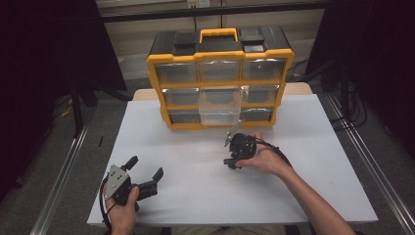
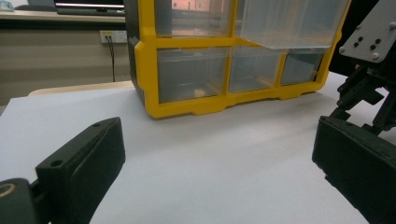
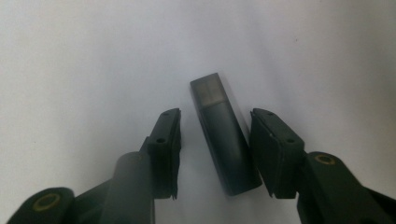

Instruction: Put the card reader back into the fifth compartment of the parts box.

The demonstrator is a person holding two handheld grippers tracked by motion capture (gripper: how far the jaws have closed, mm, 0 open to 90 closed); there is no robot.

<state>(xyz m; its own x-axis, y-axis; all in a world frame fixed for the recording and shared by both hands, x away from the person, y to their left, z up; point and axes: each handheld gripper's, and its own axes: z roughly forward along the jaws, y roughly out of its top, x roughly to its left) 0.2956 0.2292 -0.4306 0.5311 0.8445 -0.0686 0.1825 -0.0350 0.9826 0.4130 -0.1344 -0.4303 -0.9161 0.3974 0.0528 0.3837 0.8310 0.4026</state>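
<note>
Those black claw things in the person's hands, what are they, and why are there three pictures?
They are hand-held grippers, tools with two black fingers that pinch. A person holds one in each hand. The high view looks down on the white table. The other two pictures come from small cameras riding on each gripper.

At the back stands a yellow drawer box with one clear drawer pulled out. The left gripper rests wide open, holding nothing. The right gripper points down at a small dark stick lying on the table. The stick is between its fingers, but they do not seem to squeeze it yet.
</note>
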